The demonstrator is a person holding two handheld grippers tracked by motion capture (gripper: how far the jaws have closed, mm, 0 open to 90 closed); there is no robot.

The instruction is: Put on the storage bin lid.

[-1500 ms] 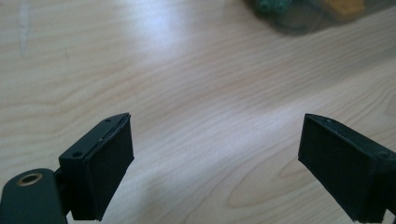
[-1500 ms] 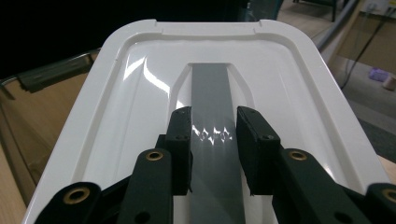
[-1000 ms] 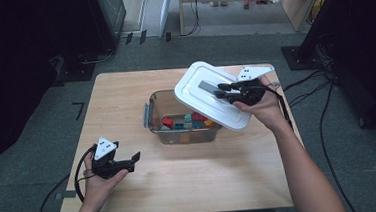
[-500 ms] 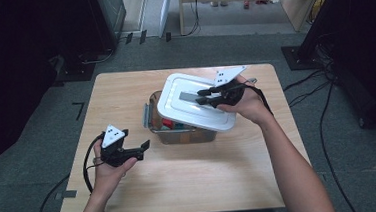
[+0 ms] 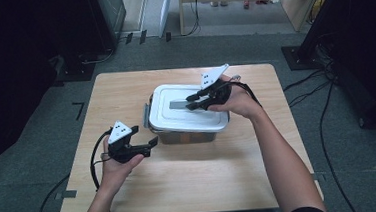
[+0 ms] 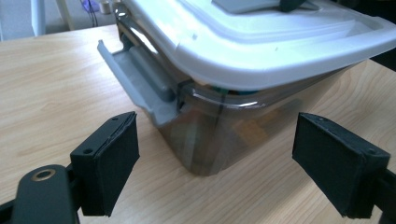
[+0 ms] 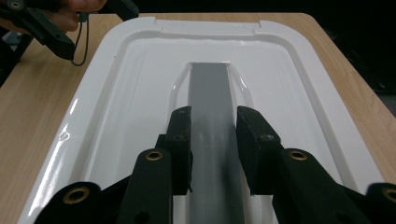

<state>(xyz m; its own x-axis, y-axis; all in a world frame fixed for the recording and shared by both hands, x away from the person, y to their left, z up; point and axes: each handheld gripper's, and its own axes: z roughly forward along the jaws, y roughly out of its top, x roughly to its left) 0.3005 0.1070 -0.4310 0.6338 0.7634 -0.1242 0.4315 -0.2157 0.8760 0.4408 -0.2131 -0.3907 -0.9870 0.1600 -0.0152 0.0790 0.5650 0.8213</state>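
A clear plastic box point(image 5: 188, 136) holding colourful pieces stands mid-table. Its white lid point(image 5: 186, 113) lies roughly level over the box, overhanging the rim point(image 6: 261, 37). My right gripper point(image 5: 191, 101) is shut on the lid's grey handle strip point(image 7: 210, 93), one pad on each side of it. My left gripper point(image 5: 151, 143) is open just off the box's near-left corner point(image 6: 219, 135). Its jaws have just been closing a little, and the pads touch nothing; the corner stands ahead of the gap. A grey latch point(image 6: 135, 84) hangs open on the box's left end.
The wooden table point(image 5: 125, 95) has bare room to the left, right and front of the box. Cables trail on the grey floor at the right point(image 5: 321, 106). Dark equipment stands beyond the table's far-left corner.
The right gripper has carried the tilted lid leftward and down until it lies over the box. The left gripper has moved up and rightward to the box's corner.
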